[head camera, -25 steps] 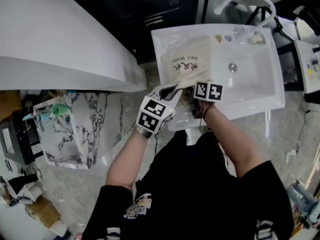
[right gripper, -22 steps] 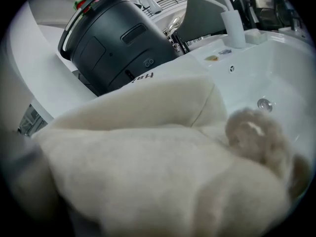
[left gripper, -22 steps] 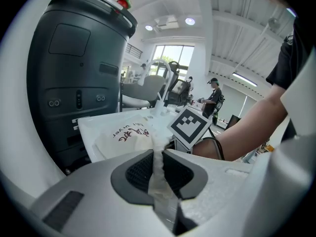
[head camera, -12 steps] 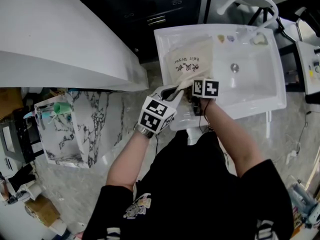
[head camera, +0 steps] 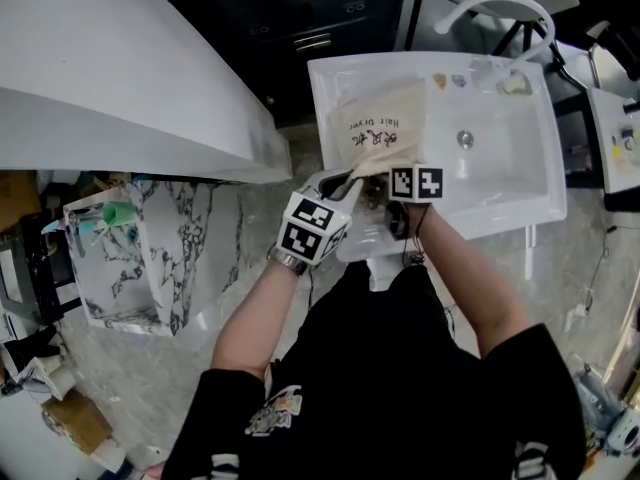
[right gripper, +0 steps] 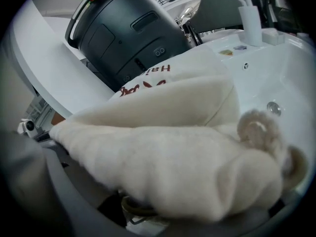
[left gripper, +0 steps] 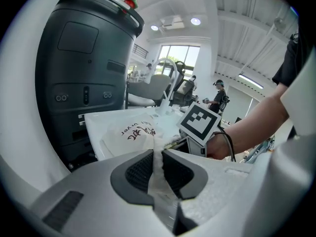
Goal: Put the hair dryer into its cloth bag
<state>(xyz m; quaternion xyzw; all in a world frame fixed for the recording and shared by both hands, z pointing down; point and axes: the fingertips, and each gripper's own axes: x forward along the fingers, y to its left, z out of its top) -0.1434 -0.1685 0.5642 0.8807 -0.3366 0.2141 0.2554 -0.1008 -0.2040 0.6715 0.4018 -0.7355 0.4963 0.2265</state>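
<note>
A cream cloth bag (head camera: pixel 378 128) printed "Hair Dryer" lies in the white sink (head camera: pixel 500 158), its mouth toward me. My left gripper (head camera: pixel 350 180) is shut on a fold of the bag's rim (left gripper: pixel 157 154). My right gripper (head camera: pixel 392 190) is at the bag's mouth and its jaws are opening. In the right gripper view the bunched bag (right gripper: pixel 163 157) with its drawstring knot (right gripper: pixel 256 127) drapes across the jaws. A dark piece with a ring (right gripper: pixel 133 206), seemingly the hair dryer, shows under the cloth; dark parts (head camera: pixel 378 206) also sit at the mouth, mostly hidden.
A curved white faucet (head camera: pixel 490 3) arches over the sink's far side, and the drain (head camera: pixel 464 138) lies right of the bag. A dark cabinet (left gripper: pixel 84 73) stands behind the sink. A white curved counter (head camera: pixel 110 78) and a marbled unit (head camera: pixel 160 258) are at the left.
Both grippers stay at the bag's mouth. The right gripper's marker cube has shifted only slightly; the bag lies as before.
</note>
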